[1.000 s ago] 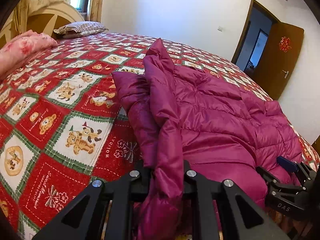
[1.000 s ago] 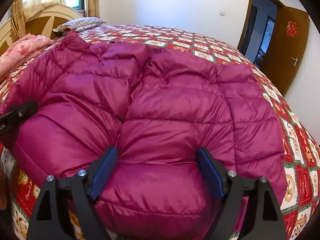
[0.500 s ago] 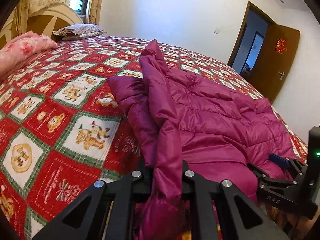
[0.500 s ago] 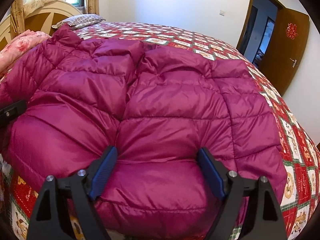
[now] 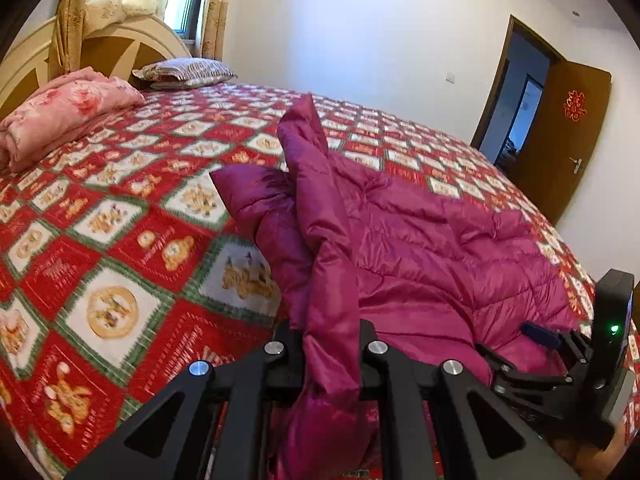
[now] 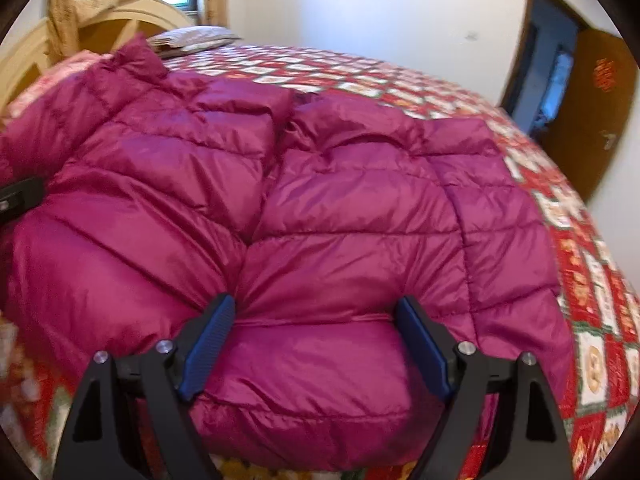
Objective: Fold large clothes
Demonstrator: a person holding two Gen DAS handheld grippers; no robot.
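Since the earlier frames, both views have shifted: the left wrist view now shows more of the headboard and window, and the jacket's raised ridge sits further up and along the bed.

One magenta quilted puffer jacket [image 5: 432, 240] lies on the bed, spread across the near right part of the quilt; shiny, smooth fabric, stitched into puffy horizontal bands.

Left gripper [image 5: 331, 344]: jaws narrow, clamped on a thin fold of the jacket edge, which runs up between the black fingers as a draped ridge.

Right gripper [image 6: 314, 344]: jaws wide, blue ribbed pads [image 6: 208, 344] pressing on both sides of a thick bulge of jacket hem; the fabric dimples at the left pad. From the left wrist view it [image 5: 548, 356] shows at the far right with a green light.

Quilt [image 5: 120, 240]: red, white and green diamond patchwork with teddy-bear prints; the lettering on it is too blurred to read.

One folded pink floral blanket [image 5: 60, 116] and one striped pillow [image 5: 188, 72] sit near the cream, arched headboard [image 5: 120, 40].

One brown door [image 5: 568, 140] stands open, bearing a red ornament [image 5: 574, 105], unreadable.
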